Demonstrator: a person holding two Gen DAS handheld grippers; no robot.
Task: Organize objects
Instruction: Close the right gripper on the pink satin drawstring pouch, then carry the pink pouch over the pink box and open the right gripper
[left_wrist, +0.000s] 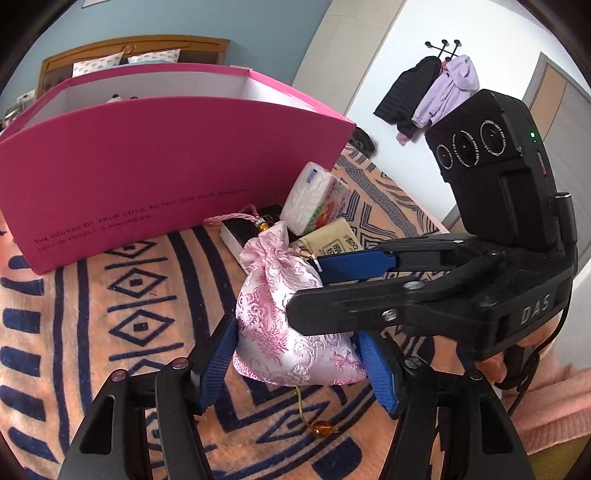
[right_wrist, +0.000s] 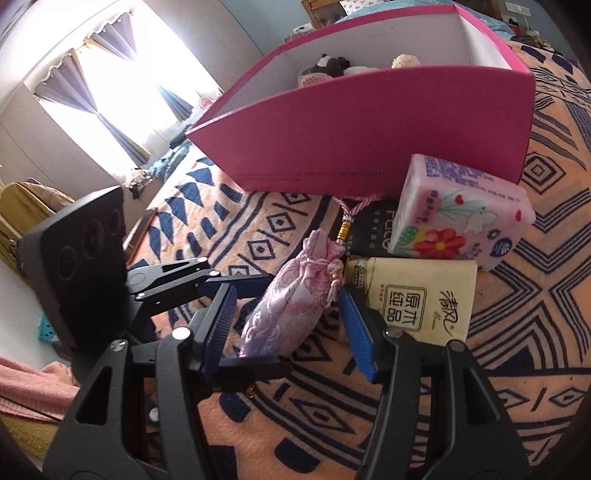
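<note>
A pink brocade drawstring pouch lies on the patterned blanket in front of a pink box. My left gripper is open with its blue pads on either side of the pouch's lower half. My right gripper is also open around the pouch, coming from the other side; it shows in the left wrist view crossing over the pouch. Whether any pad touches the pouch is unclear. Behind the pouch lie a floral tissue pack, a yellow tissue pack and a black box.
The pink box holds soft toys. The orange and navy blanket covers the bed. A pink cloth lies at the bed's edge. Coats hang on the far wall.
</note>
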